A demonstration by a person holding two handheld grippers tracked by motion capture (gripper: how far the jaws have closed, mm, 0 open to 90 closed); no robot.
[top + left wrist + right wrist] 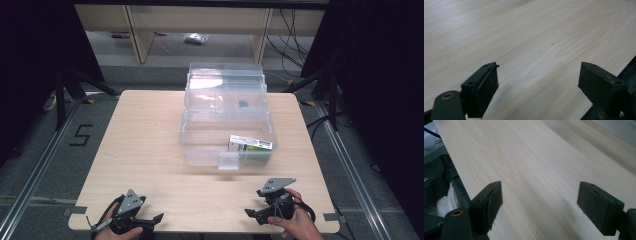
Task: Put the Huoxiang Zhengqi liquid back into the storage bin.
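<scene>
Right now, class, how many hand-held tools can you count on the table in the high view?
2. The left tool rests at the table's near-left edge and the right tool at its near-right edge, each in a hand, jaws open, both well short of the clear plastic box.

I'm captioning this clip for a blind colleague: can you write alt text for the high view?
A clear plastic storage box with its lid open stands on a light wooden table, holding a small green-and-white carton. At the near edge, a person's hands hold the left gripper and right gripper, both apart from the box.
</scene>
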